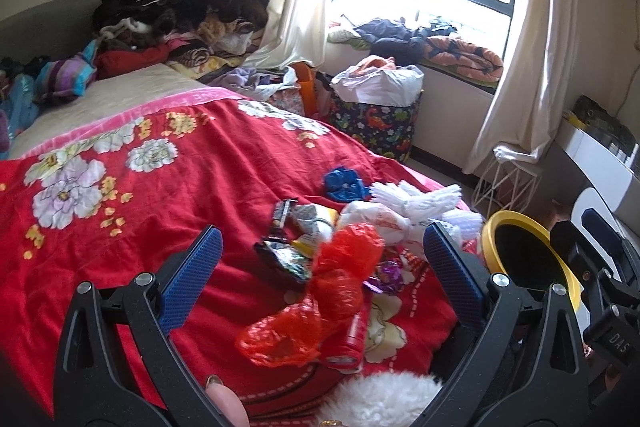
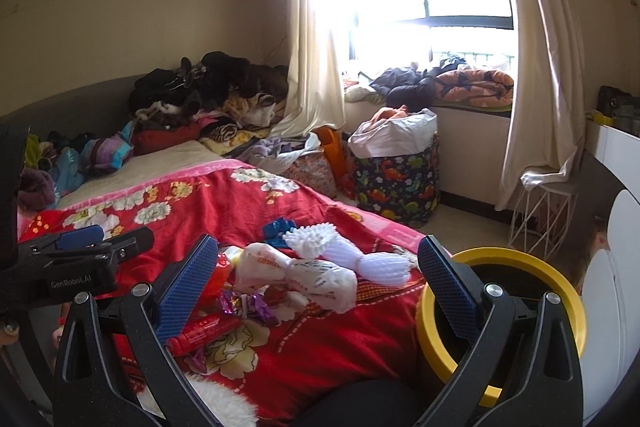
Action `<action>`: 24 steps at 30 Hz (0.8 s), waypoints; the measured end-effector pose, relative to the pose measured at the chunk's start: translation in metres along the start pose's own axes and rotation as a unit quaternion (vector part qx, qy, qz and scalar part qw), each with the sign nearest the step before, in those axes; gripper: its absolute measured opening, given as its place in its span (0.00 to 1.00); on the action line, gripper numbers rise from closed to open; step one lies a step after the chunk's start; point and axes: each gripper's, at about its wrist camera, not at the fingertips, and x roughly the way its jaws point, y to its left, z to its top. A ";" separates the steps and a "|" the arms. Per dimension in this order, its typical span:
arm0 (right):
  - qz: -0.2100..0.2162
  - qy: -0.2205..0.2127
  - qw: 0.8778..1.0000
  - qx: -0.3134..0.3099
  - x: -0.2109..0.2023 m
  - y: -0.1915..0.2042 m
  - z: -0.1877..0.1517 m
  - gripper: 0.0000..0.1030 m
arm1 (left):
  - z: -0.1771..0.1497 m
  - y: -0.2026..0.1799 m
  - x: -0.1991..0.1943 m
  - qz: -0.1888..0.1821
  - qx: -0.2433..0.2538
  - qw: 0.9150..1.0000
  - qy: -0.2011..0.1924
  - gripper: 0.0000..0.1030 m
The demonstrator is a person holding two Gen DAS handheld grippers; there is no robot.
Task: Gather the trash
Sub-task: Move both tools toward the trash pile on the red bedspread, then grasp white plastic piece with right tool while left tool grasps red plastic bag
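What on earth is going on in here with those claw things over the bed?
A person is holding a claw in each hand to gather trash off the red floral bedspread. Both the left claw and the right claw are open and empty, hovering over the litter: a red plastic bag, a white printed bag, white foam netting, a blue wrapper and a red tube. A yellow-rimmed bin waits beside the bed. Nothing has been grabbed yet.

**Reds, Florals and a Yellow Rim**

The bedspread (image 1: pixel 168 195) is red with white, lilac and yellow flowers and a pink far edge. On it lie a red plastic bag (image 1: pixel 320 291), a blue bag (image 1: pixel 344 183) and white foam netting (image 2: pixel 352 251). Near right, the bin (image 2: pixel 520 259) has a yellow rim. The far hamper (image 2: pixel 396 183) is dark with coloured dinosaurs.
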 end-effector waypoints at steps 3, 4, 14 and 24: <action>0.005 0.006 1.000 0.001 0.008 -0.002 0.003 0.94 | 0.003 0.010 0.005 0.009 -0.011 1.000 0.004 0.90; 0.006 0.007 1.000 0.001 0.011 -0.001 0.003 0.94 | 0.004 0.012 0.007 0.012 -0.013 1.000 0.006 0.90; -0.010 0.030 0.999 0.020 0.044 -0.023 0.006 0.94 | 0.007 0.020 0.022 -0.023 -0.009 1.000 0.009 0.90; -0.028 0.053 0.997 0.038 0.068 -0.059 0.003 0.94 | -0.001 -0.010 0.057 -0.038 0.060 0.996 0.055 0.90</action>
